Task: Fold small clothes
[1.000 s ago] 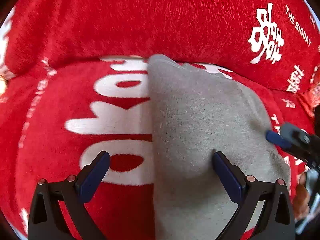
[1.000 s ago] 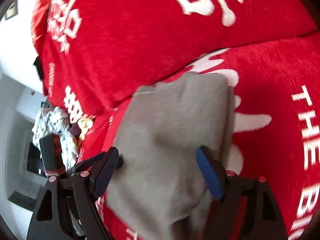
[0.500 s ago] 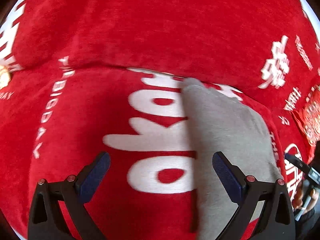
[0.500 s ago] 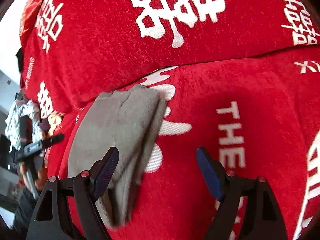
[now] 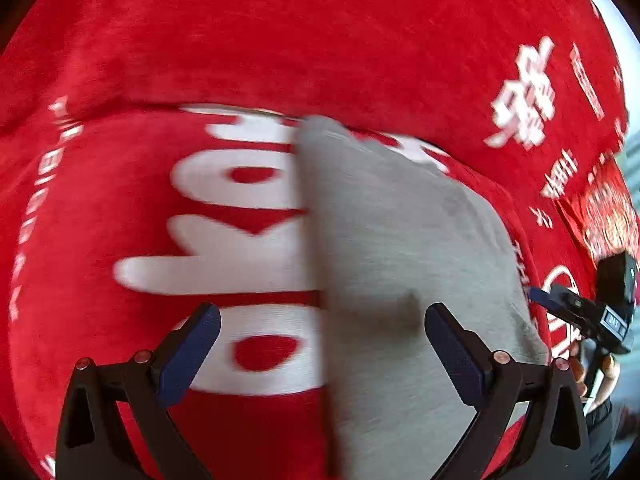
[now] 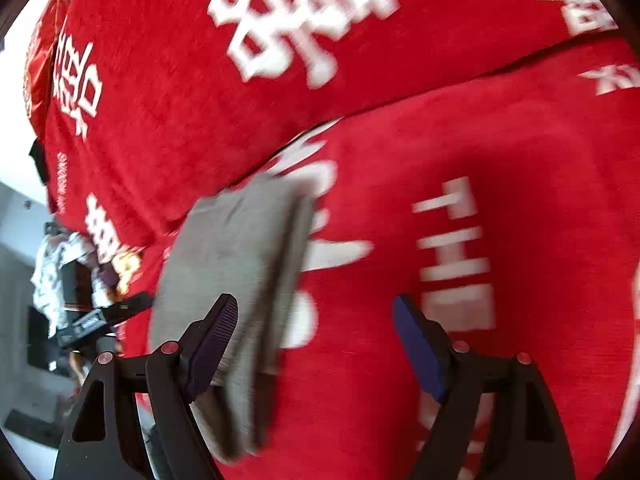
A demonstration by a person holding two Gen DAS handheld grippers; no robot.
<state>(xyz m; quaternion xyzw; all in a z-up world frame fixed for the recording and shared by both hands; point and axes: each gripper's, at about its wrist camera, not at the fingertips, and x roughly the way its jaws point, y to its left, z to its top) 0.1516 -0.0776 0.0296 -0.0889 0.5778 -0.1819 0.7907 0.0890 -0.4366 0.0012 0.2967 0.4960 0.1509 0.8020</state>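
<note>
A folded grey garment lies flat on the seat of a red cover with white lettering. My left gripper stands open above it. The garment's straight left edge runs between the fingers, and the right finger hovers over the cloth. In the right wrist view the same garment is at lower left, its stacked layers showing along its right edge. My right gripper is open, with its left finger over that edge and its right finger over bare red cover. Neither gripper pinches anything.
The red back cushion rises right behind the garment. A crumpled white patterned cloth lies off the seat's left end. A shiny red cushion sits at the far right. A person's hand holds the right gripper there.
In the right wrist view the garment has slid from the centre to the lower left, and the left finger now sits over its edge. The left view swung left, then back over it. Jaws unchanged.
</note>
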